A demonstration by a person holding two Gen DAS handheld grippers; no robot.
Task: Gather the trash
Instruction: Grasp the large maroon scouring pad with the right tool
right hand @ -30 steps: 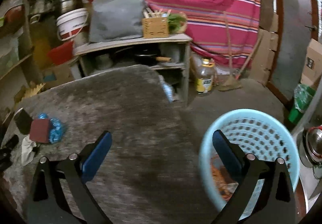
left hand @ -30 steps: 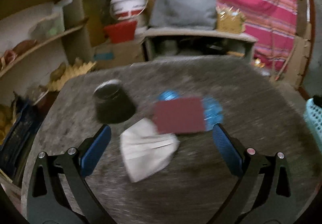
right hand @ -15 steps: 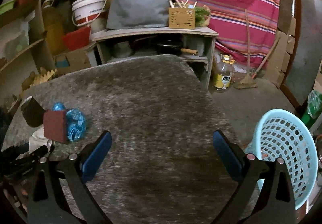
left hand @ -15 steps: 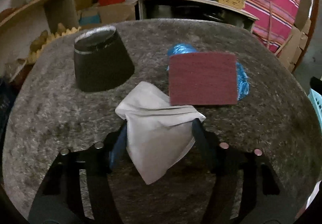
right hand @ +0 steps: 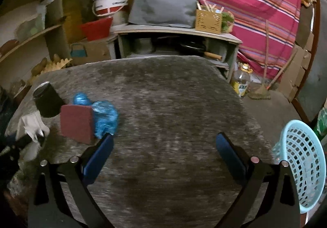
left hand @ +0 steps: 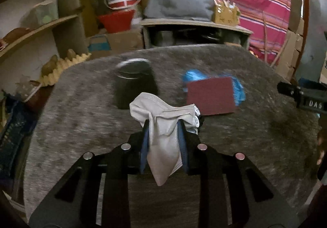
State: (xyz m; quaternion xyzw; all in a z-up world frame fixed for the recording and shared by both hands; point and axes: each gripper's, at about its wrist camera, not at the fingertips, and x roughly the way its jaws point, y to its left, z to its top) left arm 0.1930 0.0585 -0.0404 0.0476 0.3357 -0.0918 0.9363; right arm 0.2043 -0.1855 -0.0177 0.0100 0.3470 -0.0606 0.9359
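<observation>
Left to right on the grey bench (right hand: 173,105): black cup (left hand: 134,82), crumpled face mask (left hand: 163,125) pinched in the closing jaws of the left gripper (left hand: 163,127), maroon scouring pad (left hand: 210,98) lying over a blue plastic bag (left hand: 238,90). Right gripper (right hand: 163,142) (jaws spread, nothing between them) hovers over bare bench; light-blue basket (right hand: 302,158) stands beyond the bench's right edge.

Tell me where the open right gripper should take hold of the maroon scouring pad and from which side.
Probably the maroon scouring pad's right edge, which is propped up on the crumpled blue plastic bag. The right gripper could come from the right, one finger above and one sliding beneath; elsewhere the pad seems to lie flat on the carpeted table.
</observation>
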